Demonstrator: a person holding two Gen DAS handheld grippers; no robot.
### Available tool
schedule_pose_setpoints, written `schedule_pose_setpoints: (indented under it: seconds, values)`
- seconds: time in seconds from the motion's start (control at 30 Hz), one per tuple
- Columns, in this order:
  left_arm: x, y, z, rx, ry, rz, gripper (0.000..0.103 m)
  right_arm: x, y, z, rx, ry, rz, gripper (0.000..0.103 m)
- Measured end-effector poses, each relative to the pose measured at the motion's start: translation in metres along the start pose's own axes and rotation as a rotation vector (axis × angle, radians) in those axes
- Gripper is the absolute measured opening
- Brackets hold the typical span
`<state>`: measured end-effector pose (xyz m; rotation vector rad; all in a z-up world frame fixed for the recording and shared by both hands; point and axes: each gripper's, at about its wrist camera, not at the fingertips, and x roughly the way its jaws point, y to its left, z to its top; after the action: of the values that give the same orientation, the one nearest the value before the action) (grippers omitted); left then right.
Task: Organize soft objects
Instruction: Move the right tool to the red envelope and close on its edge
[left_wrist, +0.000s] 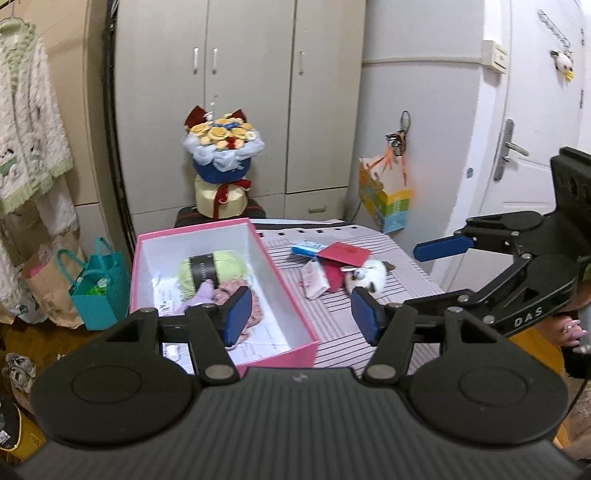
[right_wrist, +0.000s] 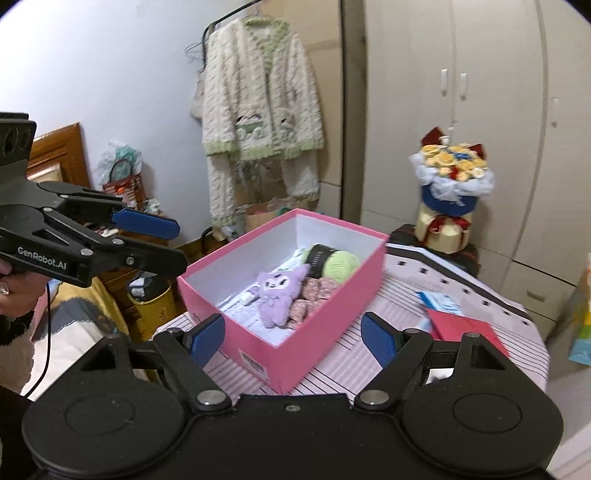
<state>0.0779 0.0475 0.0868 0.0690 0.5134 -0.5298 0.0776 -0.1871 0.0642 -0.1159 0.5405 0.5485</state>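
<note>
Soft objects are mostly gathered in the pink box at frame centre: a purple plush, a green yarn ball and a pinkish knit piece, while a small white plush lies apart on the striped table, right of centre, beside a red envelope. Both grippers hang above the table with nothing held, the left gripper about half open and the right gripper spread wide. Reaching for the white plush could go wrong, likely by pinching the envelope touching it, or by a finger bumping the box wall.
</note>
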Motion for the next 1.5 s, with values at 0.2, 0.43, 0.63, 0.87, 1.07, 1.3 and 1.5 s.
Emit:
schedule_pose_setpoints:
  seconds: [0.2, 0.43, 0.63, 0.87, 1.07, 1.3, 1.5]
  values:
    - [0.027, -0.023, 0.01, 0.001, 0.021, -0.045, 0.061, -0.033, -0.019, -0.019, 0.064, -0.115, -0.121, 0.084]
    - [0.084, -0.04, 0.022, -0.072, 0.041, -0.086, 0.061, -0.032, -0.072, -0.033, 0.137, -0.103, -0.15, 0.084]
    - [0.143, -0.054, 0.026, -0.132, 0.073, -0.06, 0.058, -0.01, -0.125, -0.05, 0.195, -0.09, -0.195, 0.084]
    - [0.208, -0.059, 0.023, -0.252, 0.099, -0.014, 0.054, 0.04, -0.205, -0.073, 0.444, -0.058, -0.151, 0.083]
    - [0.256, -0.055, 0.015, -0.359, 0.103, 0.054, 0.045, 0.092, -0.252, -0.09, 0.633, -0.026, -0.098, 0.077]
    - [0.303, -0.044, 0.002, -0.49, 0.106, 0.07, 0.035, 0.141, -0.283, -0.108, 0.805, 0.009, -0.047, 0.067]
    - [0.324, -0.044, 0.003, -0.52, 0.107, 0.059, 0.031, 0.166, -0.302, -0.117, 0.886, 0.015, -0.045, 0.065]
